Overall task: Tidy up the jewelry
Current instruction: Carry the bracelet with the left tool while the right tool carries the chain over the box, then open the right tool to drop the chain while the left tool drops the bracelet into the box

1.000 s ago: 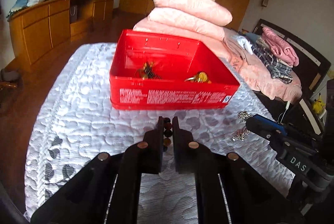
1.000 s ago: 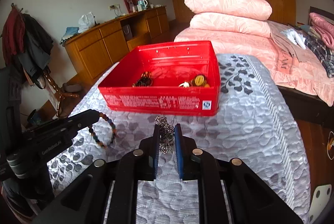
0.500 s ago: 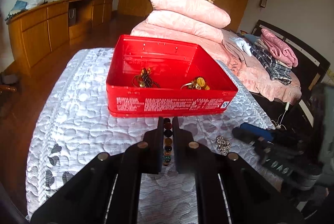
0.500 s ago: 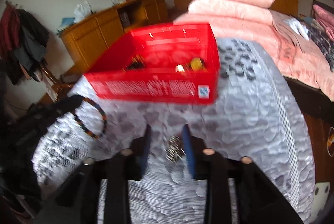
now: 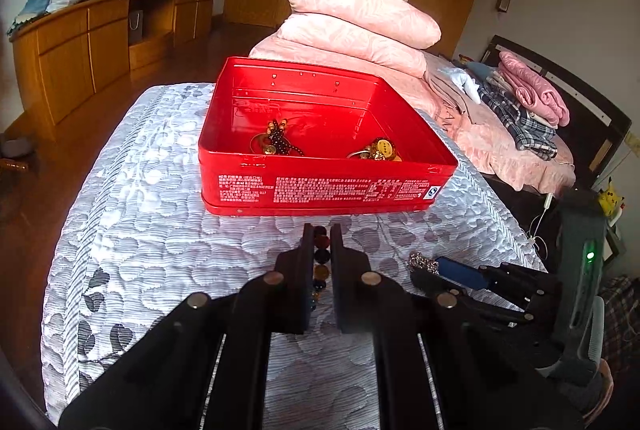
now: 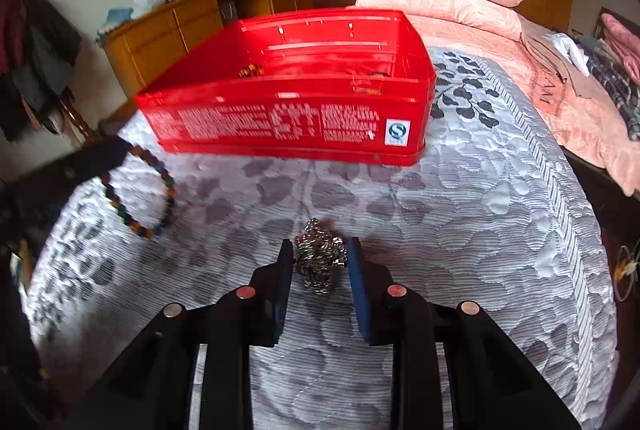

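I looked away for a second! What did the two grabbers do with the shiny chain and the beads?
The right gripper came down and let go of the silver chain, which now lies on the bedspread between its jaws. Those jaws are closing again, not yet pressing it. The left gripper stayed put, still clamped on the bead bracelet. The red tin did not move.

One red tin, two pillows, one beaded bracelet.
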